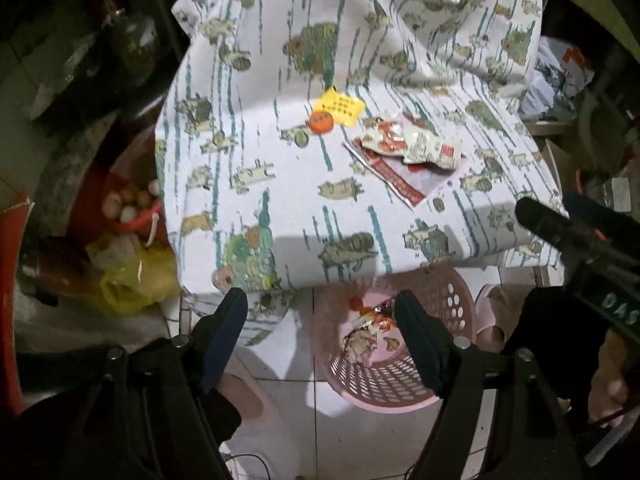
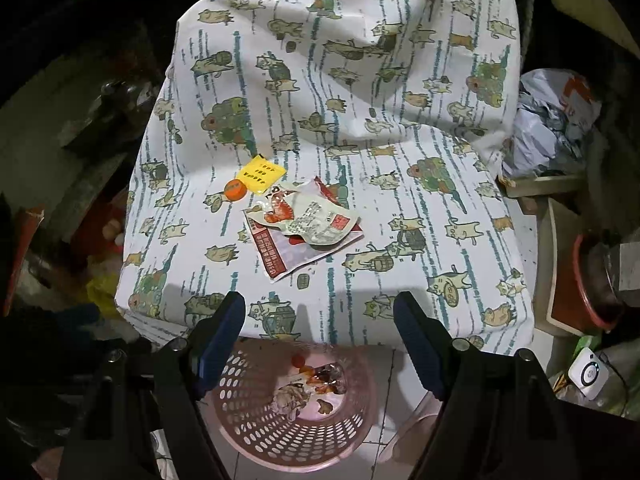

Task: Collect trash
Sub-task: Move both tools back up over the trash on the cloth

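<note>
Left wrist view shows the left gripper (image 1: 320,332) with its fingers spread apart and nothing between them, hanging above the pink basket (image 1: 384,390) on the floor. That basket stands just below the near edge of the cloth-covered table (image 1: 280,200), a sensible spot, since scraps can be lifted off the cloth and dropped straight down; some wrappers already lie in its bottom, by the right finger. Right wrist view has the right gripper (image 2: 320,328) likewise spread and empty, the basket showing between and under its fingers. Beyond the fingertips, out on the cloth, lie a crumpled snack wrapper (image 2: 308,220) over a flat red-and-white packet, then an orange cap (image 2: 234,190) touching a yellow note (image 2: 262,174) farther off. These look like the trash left to collect.
</note>
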A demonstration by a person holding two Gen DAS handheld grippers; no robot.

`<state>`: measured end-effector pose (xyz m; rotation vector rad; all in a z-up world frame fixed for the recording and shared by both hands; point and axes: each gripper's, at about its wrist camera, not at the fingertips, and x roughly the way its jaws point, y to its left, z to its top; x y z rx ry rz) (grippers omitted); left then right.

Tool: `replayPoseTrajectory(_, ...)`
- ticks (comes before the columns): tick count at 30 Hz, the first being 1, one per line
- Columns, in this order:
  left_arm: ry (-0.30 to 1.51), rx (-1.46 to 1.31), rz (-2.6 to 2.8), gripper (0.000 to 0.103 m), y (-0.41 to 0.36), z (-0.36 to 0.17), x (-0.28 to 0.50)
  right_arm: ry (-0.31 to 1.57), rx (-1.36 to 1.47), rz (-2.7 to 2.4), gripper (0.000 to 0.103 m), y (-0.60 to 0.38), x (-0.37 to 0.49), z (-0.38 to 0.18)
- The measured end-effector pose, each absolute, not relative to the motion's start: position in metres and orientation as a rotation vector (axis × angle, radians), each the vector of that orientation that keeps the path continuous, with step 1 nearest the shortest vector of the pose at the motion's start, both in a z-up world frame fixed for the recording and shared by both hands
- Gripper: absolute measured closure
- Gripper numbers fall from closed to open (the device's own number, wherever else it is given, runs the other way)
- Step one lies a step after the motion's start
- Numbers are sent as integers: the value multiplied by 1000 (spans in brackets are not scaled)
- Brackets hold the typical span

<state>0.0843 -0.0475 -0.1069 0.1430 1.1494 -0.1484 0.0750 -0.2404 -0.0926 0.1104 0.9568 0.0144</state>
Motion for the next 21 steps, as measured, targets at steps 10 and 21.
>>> replayPoseTrajectory(10, 1058, 170, -126, 21, -36, -52, 98, 849, 64, -46, 25, -256, 85, -51)
replayPoseTrajectory(21, 905, 187, -178, 12, -34, 10, 167, 823, -211, 82, 24, -259, 133, 4)
